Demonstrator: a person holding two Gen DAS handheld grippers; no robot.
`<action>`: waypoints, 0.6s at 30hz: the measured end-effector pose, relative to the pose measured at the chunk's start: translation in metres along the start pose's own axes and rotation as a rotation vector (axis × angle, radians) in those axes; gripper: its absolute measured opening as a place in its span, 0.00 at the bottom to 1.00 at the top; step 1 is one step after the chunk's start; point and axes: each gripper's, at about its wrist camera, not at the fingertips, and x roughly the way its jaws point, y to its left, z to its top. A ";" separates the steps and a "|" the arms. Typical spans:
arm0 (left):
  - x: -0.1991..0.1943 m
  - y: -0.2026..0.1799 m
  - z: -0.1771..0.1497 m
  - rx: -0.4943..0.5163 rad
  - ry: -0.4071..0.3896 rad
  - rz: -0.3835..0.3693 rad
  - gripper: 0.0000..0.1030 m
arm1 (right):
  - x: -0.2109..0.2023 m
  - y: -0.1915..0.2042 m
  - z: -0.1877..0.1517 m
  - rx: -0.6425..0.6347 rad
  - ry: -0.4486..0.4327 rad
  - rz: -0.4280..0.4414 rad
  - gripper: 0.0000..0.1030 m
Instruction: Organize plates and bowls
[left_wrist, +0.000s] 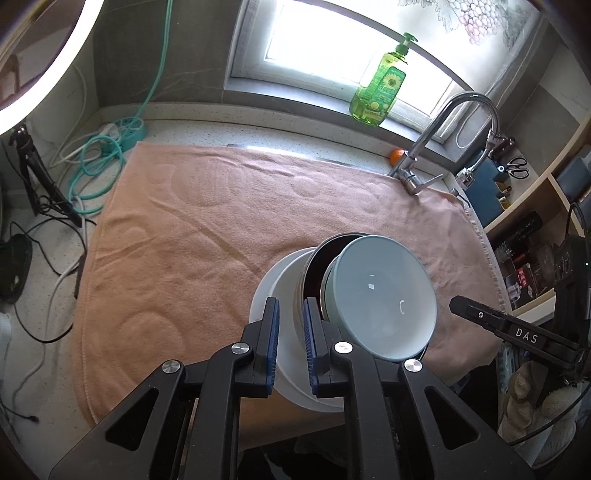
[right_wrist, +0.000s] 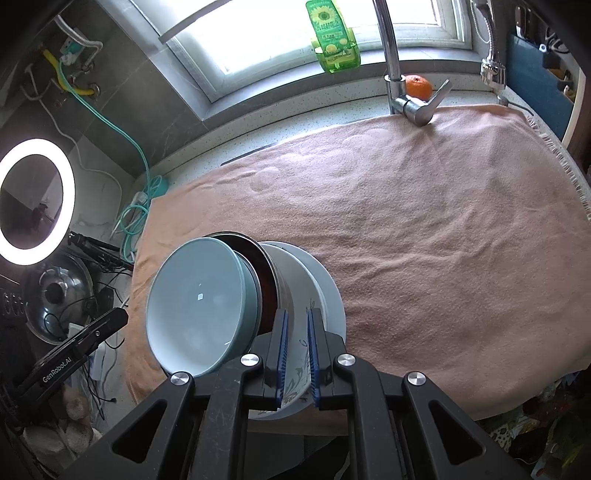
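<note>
A nested stack of dishes is held tilted above the near edge of a peach towel (left_wrist: 207, 236): a pale blue bowl (left_wrist: 380, 299) sits innermost, a dark metal bowl (left_wrist: 323, 258) is seen behind it, and a white bowl (left_wrist: 284, 291) lies outermost, all facing sideways. In the left wrist view the left gripper (left_wrist: 291, 339) is seen with its 2 blue-padded fingers closed to a narrow gap on the wall of the white bowl, and the right gripper (left_wrist: 513, 328) is seen only as a black arm at the right edge. In the right wrist view the right gripper (right_wrist: 295, 354) is shown clamped likewise on the rim of the white bowl (right_wrist: 299, 295), where a faint leaf pattern, not seen from the left, is visible; the pale blue bowl (right_wrist: 197, 306) and dark metal bowl (right_wrist: 258, 266) lean to its left, and the left gripper (right_wrist: 92, 338) appears as a black arm at lower left. The towel (right_wrist: 424, 240) is spread over the counter. A faucet (left_wrist: 439, 140) stands at its far edge with an orange (right_wrist: 418, 86) beside it, and a green soap bottle (left_wrist: 380, 85) rests on the window sill. A ring light (right_wrist: 37, 201) and a pot lid (right_wrist: 59, 295), shown clearly only from the right wrist, are set at the left, with a teal cable (left_wrist: 99, 162) coiled by the towel's far left corner.
</note>
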 end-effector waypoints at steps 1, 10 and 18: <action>-0.003 -0.003 -0.001 0.004 -0.011 0.006 0.11 | -0.003 0.001 0.000 -0.010 -0.007 0.000 0.10; -0.032 -0.032 -0.015 0.044 -0.086 0.061 0.30 | -0.047 0.016 -0.012 -0.118 -0.154 -0.012 0.42; -0.047 -0.052 -0.029 0.069 -0.116 0.107 0.49 | -0.079 0.022 -0.031 -0.166 -0.265 -0.044 0.64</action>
